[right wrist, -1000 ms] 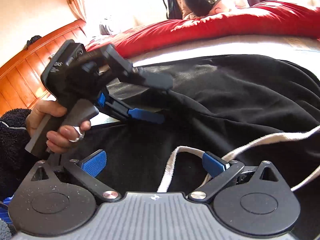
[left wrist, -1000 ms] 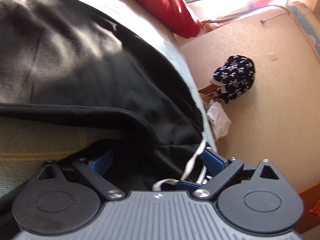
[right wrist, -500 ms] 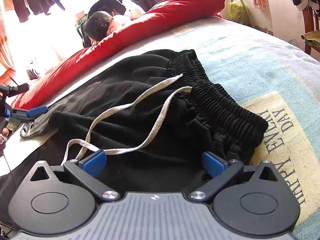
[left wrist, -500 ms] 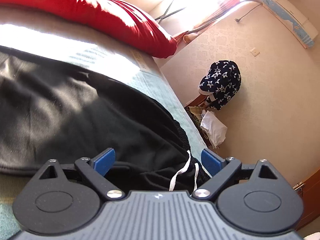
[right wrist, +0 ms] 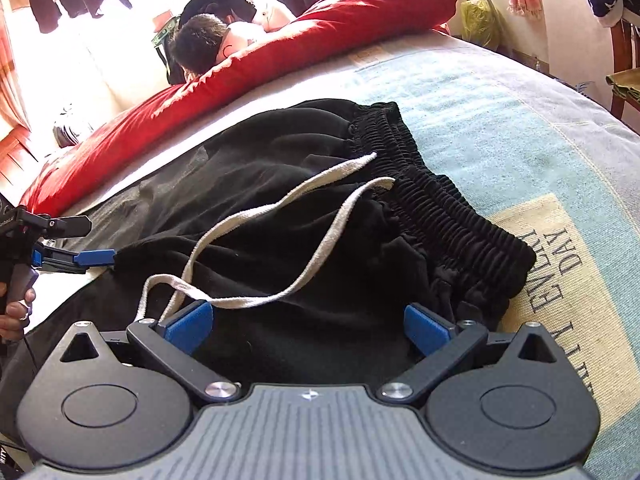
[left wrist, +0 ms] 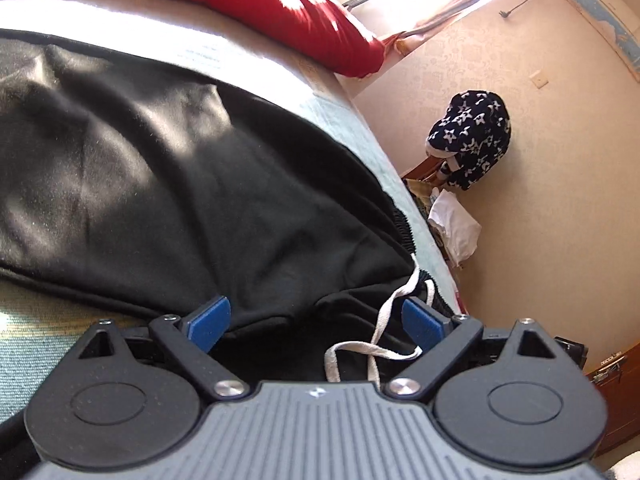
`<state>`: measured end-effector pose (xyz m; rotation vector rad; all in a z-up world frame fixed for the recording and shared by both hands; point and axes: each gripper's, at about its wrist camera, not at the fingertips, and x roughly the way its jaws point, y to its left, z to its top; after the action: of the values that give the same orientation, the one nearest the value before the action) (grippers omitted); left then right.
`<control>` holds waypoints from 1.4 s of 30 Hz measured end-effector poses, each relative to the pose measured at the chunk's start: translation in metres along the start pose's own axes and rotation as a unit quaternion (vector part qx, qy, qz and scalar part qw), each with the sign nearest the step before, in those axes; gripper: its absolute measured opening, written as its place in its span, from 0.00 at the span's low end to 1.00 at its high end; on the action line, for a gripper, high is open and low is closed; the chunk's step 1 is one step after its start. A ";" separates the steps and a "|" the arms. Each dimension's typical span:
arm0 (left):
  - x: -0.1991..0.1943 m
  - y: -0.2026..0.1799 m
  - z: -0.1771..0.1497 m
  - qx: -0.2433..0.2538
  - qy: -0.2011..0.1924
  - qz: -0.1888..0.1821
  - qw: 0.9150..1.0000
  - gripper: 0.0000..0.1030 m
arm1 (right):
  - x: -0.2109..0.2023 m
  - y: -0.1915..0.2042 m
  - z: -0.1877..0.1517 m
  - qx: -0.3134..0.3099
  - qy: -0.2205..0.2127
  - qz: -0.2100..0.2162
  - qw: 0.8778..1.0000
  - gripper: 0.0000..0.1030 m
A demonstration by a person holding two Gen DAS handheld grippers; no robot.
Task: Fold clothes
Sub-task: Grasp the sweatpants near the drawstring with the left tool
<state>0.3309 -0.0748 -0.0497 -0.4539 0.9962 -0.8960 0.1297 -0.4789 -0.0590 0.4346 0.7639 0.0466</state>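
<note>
The right gripper (right wrist: 308, 326) stands wide, its blue pads spread with nothing between them but the black trousers (right wrist: 304, 216) lying just ahead and beneath. The white drawstring (right wrist: 280, 216) loops off the left pad's tip and runs forward across the cloth to the gathered elastic waistband (right wrist: 436, 208), which lies ahead and to the right, close by the right pad. The trousers lie flat on the bed (right wrist: 520, 132), whose cover is pale blue with a cream printed patch (right wrist: 560, 264) just right of the waistband. Beyond the garment a long red cushion (right wrist: 280, 56) runs across the far side, with a person's head (right wrist: 200, 44) resting behind it.

The left gripper (left wrist: 316, 318) is also spread wide, hovering over the hem-like fold of the same trousers (left wrist: 160, 168); the dark cloth fills the gap between its pads without being pinched, as far as can be seen. The drawstring (left wrist: 380, 332) trails beside the right pad. In the right wrist view this gripper shows at the far left edge, held by a hand (right wrist: 14, 316), its pad tip touching the cloth edge. Past the bed's edge a star-patterned garment (left wrist: 472, 136) hangs against the wall.
</note>
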 end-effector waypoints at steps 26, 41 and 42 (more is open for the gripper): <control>-0.004 -0.093 -0.125 0.385 0.134 0.102 0.907 0.01 | 0.005 0.027 -0.015 -0.003 0.014 0.031 0.999 1.00; -0.109 -0.049 -0.122 0.237 0.078 0.200 0.947 0.22 | 0.005 0.050 -0.001 -0.009 0.004 0.064 0.998 1.00; -0.112 -0.048 -0.122 0.232 0.073 0.200 0.949 0.33 | 0.007 0.053 0.000 -0.011 0.005 0.069 0.998 1.00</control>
<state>0.1770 -0.0037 -0.0183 0.2118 0.9291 -0.7669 0.1412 -0.4295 -0.0427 0.4653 0.7417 0.1857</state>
